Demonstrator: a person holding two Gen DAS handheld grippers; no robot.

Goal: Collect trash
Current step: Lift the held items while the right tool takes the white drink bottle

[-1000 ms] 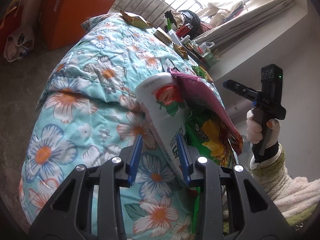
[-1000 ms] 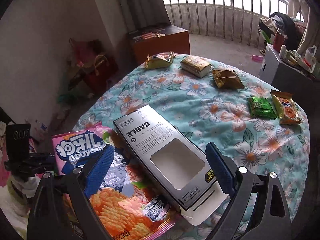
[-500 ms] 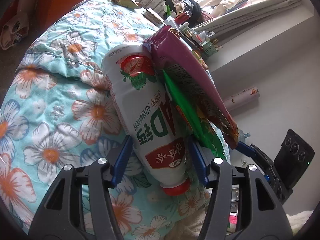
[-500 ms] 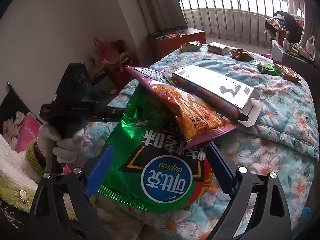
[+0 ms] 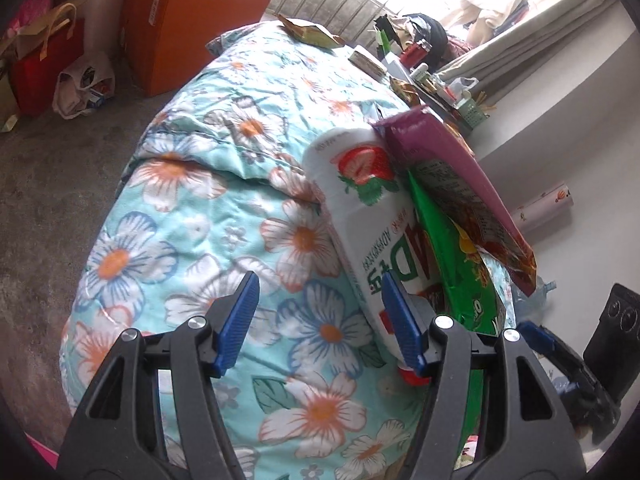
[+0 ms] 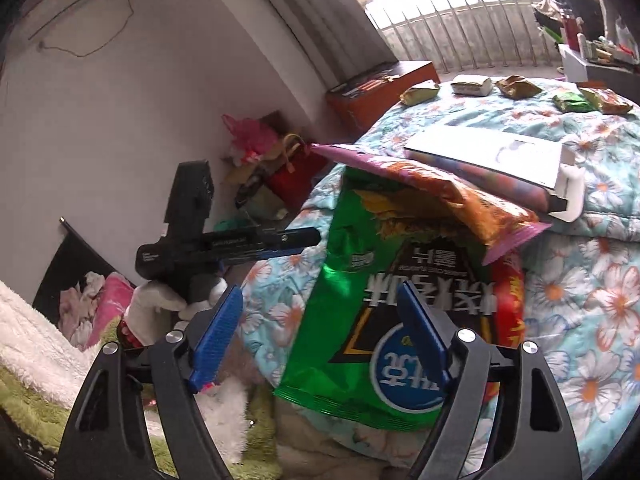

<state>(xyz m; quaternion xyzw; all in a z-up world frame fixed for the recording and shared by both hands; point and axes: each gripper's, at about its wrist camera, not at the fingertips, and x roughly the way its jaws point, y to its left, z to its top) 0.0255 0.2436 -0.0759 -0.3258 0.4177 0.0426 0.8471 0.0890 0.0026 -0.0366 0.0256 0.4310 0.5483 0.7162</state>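
A white strawberry drink bottle (image 5: 360, 216) lies on the flowered quilt (image 5: 192, 208), leaning against a green chip bag (image 5: 452, 264) and a purple snack bag (image 5: 452, 168). My left gripper (image 5: 320, 320) is open and empty; its right finger touches the bottle's side, and the bottle lies outside the jaws. My right gripper (image 6: 320, 332) is open with the green chip bag (image 6: 384, 304) hanging off the bed edge between and behind its fingers. The purple snack bag (image 6: 432, 196) and a white cable box (image 6: 496, 156) lie above it. The left gripper (image 6: 224, 240) shows there too.
Several small snack packets (image 6: 516, 88) lie at the quilt's far end. An orange cabinet (image 5: 184, 28) and bags (image 5: 44, 60) stand on the floor to the left. A cluttered side table (image 5: 432, 76) is beyond the bed. A fluffy white and green blanket (image 6: 48, 368) lies below.
My left gripper has shifted left, so the bottle is no longer between its fingers but beside the right one. My right gripper moved lower and closer to the green bag.
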